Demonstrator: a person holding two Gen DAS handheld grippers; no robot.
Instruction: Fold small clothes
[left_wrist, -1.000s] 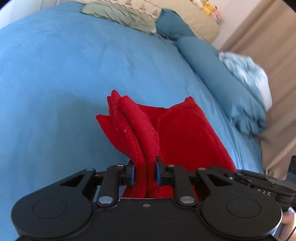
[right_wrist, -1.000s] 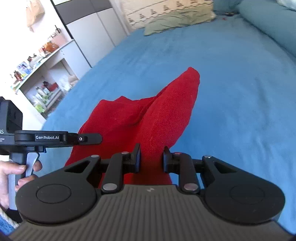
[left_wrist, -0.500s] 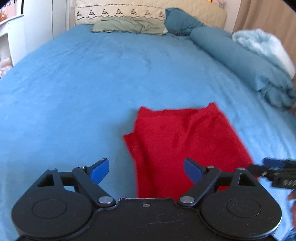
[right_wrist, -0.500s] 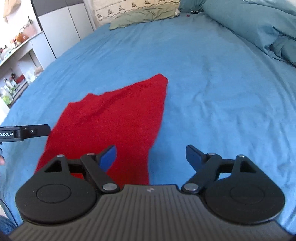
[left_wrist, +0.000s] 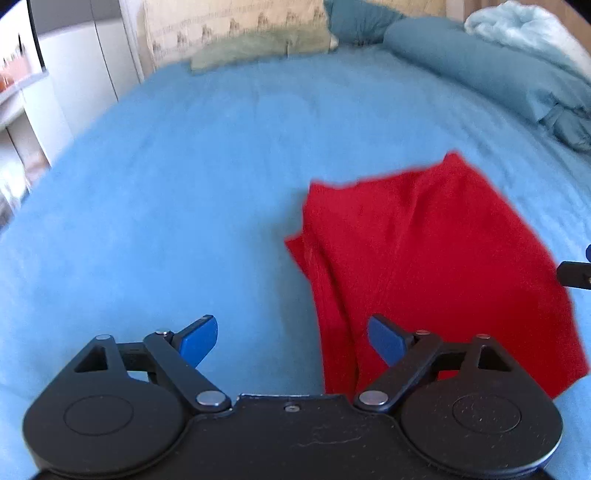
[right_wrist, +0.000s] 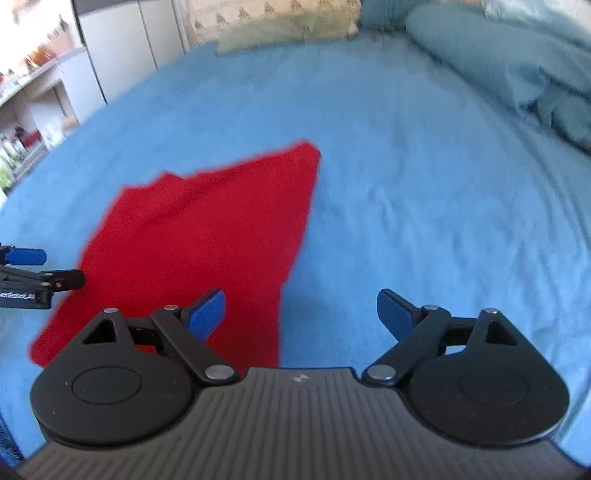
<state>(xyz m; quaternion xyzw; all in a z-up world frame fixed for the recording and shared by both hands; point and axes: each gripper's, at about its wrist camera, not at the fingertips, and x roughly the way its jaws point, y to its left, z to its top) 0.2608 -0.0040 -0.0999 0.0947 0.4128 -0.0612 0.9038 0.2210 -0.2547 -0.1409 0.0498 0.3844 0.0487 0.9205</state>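
Note:
A folded red garment (left_wrist: 424, 251) lies flat on the blue bed sheet (left_wrist: 166, 192); it also shows in the right wrist view (right_wrist: 199, 236). My left gripper (left_wrist: 291, 338) is open and empty, just left of the garment's near edge. My right gripper (right_wrist: 301, 314) is open and empty, over the sheet just right of the garment's near corner. The left gripper's fingertips (right_wrist: 26, 256) show at the left edge of the right wrist view. Both views are motion-blurred.
A rolled teal duvet (left_wrist: 491, 74) lies along the bed's right side. Pillows (left_wrist: 255, 44) sit at the headboard. White cabinets and cluttered shelves (right_wrist: 33, 99) stand to the left of the bed.
Both grippers were shut on the red garment a second ago, then opened and let it drop flat. Since then both have shifted; the left has moved leftward off the garment.

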